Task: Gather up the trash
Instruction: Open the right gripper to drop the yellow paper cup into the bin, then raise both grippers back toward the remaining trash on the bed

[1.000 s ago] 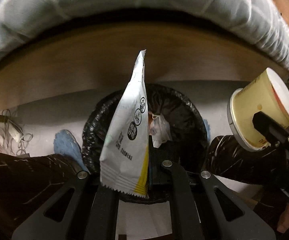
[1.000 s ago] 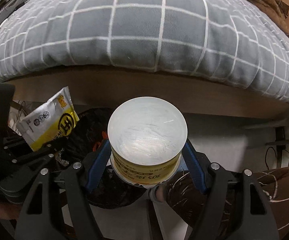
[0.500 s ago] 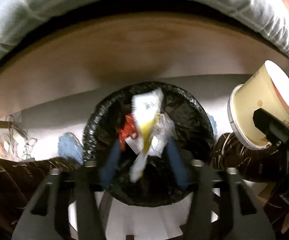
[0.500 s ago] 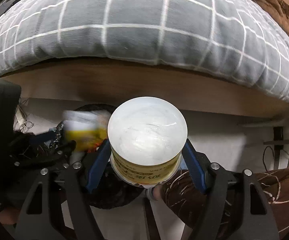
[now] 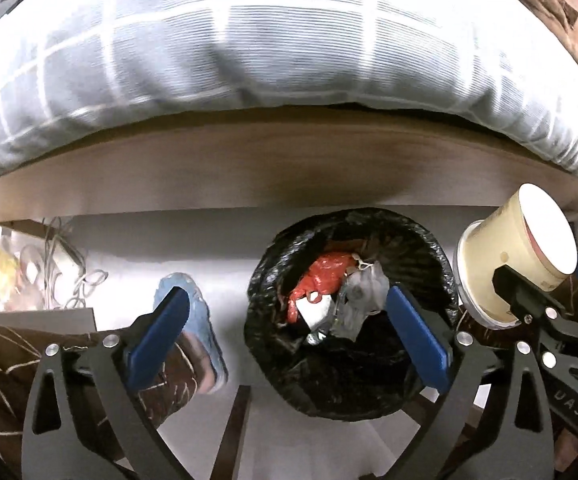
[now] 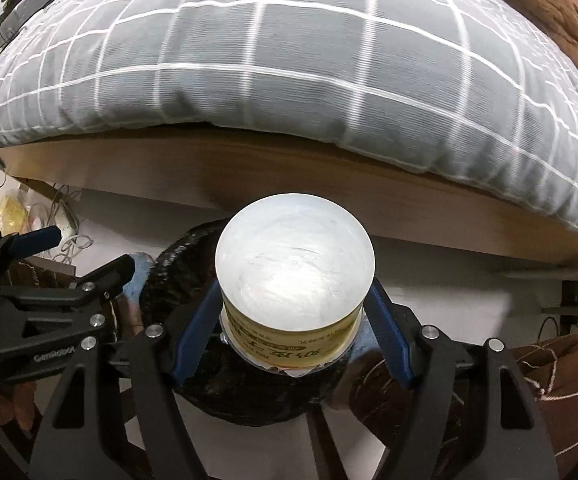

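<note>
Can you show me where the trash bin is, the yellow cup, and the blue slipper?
trash bin [image 5: 421, 380], left wrist view, on the black bag lining its inner wall.
yellow cup [image 6: 295, 260], right wrist view, on its pale round end.
blue slipper [image 5: 205, 320], left wrist view, on its blue top.

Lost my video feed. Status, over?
Left hand-held gripper opening, empty. Right hand-held gripper shut on cup, over bin. Nothing blocking.

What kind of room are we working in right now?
Most likely a bedroom: a grey checked duvet hangs over a wooden bed frame, with a black-lined trash bin and loose cables on the floor beside it.
</note>
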Demonstrator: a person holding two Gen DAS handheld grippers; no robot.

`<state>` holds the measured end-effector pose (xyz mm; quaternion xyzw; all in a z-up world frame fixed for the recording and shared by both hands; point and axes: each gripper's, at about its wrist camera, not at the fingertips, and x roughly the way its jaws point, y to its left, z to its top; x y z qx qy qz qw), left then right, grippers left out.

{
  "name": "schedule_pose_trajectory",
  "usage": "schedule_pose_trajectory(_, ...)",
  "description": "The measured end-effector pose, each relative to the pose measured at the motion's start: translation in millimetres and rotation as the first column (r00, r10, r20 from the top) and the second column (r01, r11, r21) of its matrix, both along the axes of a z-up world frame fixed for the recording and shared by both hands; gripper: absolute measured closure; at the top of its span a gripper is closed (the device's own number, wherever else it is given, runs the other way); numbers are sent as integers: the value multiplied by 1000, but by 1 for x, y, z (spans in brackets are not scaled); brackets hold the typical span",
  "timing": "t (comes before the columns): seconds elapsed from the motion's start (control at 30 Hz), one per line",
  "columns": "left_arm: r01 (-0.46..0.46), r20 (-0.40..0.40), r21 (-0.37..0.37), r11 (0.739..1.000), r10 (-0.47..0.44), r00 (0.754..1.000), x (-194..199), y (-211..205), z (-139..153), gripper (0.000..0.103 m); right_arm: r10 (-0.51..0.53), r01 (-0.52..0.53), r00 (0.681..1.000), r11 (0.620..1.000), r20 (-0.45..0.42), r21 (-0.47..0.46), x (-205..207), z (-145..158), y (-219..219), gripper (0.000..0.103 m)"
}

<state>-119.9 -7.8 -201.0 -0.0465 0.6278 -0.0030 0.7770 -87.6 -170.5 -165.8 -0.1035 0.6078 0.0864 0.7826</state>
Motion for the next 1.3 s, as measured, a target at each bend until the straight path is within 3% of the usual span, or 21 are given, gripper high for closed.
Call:
schedule_pose_trajectory(0.23, -45, -14, 6, 999, 45, 999, -7, 26, -4, 6, 1, 0, 995, 1000, -98, 7, 3, -23, 20, 33)
schedule_pose_trajectory(0.73, -110, -36, 7, 994, 110, 993, -15, 60, -12, 6, 5, -14, 988, 999, -157, -53, 5, -63, 46, 33)
schedule_pose_trajectory(0.8, -120, -40, 1, 993, 120, 992, -16, 63, -13, 6, 5, -15, 987, 998, -161, -61, 5, -65, 45, 24)
schedule_pose_trajectory(1.0, -131, -40, -11, 991, 130, 991, -15, 66, -13, 6, -8, -1, 994, 997, -113, -77, 6, -54, 37, 9)
schedule_pose_trajectory(1.3, -122, 18, -6, 992, 122, 992, -13, 62, 6, 6, -28, 28, 1000, 997, 1, -76, 9, -22, 25, 8)
